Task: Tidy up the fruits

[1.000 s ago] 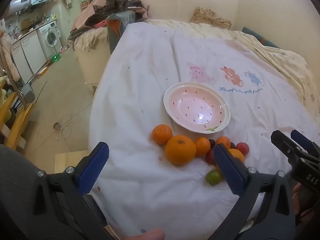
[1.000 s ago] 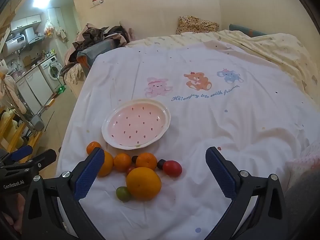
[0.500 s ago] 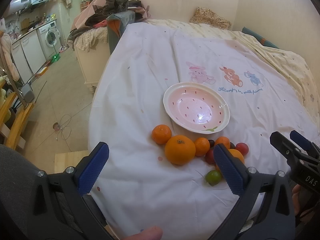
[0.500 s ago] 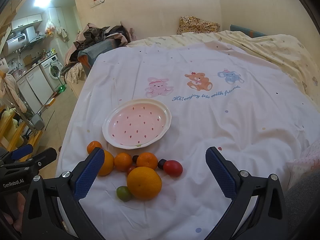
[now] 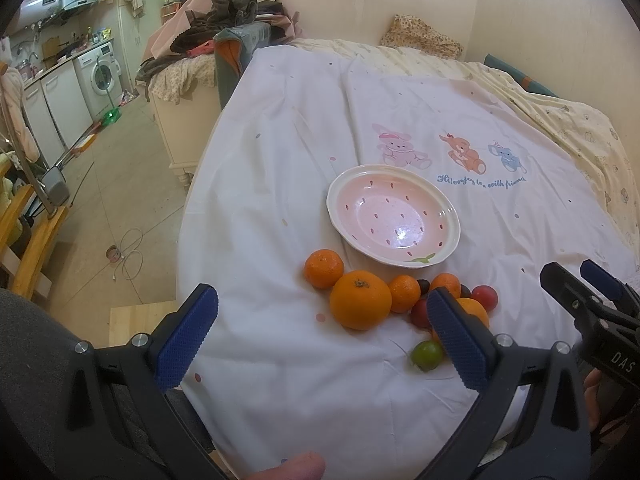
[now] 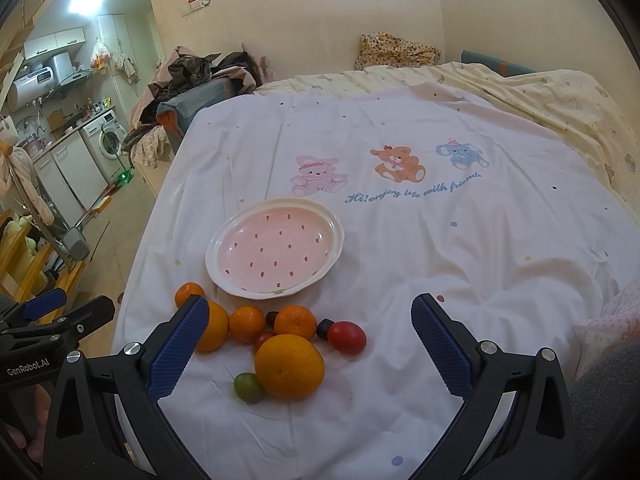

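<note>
Compared with the frames a second before, almost nothing differs: both views have shifted only slightly, the fruits and plate lie in the same arrangement, and neither tool has closed.

Nearest, the left hand-held gripper hovers above the near edge of the bed, its blue-padded jaws spread wide and holding nothing; a fingertip shows at the bottom edge of its view. The right hand-held gripper is likewise spread and empty, above the fruit cluster. In its own view, the left tool's right pad covers part of one orange.

On the white sheet, closest to the person, lie a green fruit and, touching it, a large orange. Just behind is a row: a second large orange, three small mandarins, one at the left end, a red tomato-like fruit at the right end, and small dark and red fruits wedged between them.

Beyond the row, just apart from it, sits the pink plate with strawberry-seed marks, empty. Farther on, the sheet bears printed animals above a line of script.

At the far left are a pile of clothes and a washing machine in a kitchen area; a patterned pillow rests against the far wall.
</note>
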Tool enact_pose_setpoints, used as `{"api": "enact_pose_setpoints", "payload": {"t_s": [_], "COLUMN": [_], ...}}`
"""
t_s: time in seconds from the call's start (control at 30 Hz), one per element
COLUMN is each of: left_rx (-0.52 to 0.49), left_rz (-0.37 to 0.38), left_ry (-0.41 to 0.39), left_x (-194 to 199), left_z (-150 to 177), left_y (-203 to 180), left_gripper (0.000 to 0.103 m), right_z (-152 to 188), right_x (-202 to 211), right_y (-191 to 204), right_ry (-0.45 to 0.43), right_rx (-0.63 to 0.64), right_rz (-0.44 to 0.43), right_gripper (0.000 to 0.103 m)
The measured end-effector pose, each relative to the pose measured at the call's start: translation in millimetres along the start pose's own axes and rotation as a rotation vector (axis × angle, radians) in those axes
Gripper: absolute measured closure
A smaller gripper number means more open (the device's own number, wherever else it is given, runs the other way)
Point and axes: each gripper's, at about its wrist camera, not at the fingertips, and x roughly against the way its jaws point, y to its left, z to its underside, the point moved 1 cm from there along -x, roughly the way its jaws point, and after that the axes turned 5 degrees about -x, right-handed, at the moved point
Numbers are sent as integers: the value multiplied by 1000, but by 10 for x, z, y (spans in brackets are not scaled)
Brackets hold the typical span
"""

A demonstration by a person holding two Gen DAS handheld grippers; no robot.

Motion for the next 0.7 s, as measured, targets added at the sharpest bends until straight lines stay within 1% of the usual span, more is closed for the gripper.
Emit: {"api": "enact_pose_setpoints", "payload": {"t_s": [0.7], "left_rx": [-17], "left_rz": [-11], "left_ry": [-3], "left_x": [14], "left_z": [-7], "left_y": [9], "left_gripper": [0], "right_z": [-5], "right_x": [21], "right_y": [18], "right_ry": [1], "right_rx": [5], "right_rz": [0], "right_gripper": [0]}}
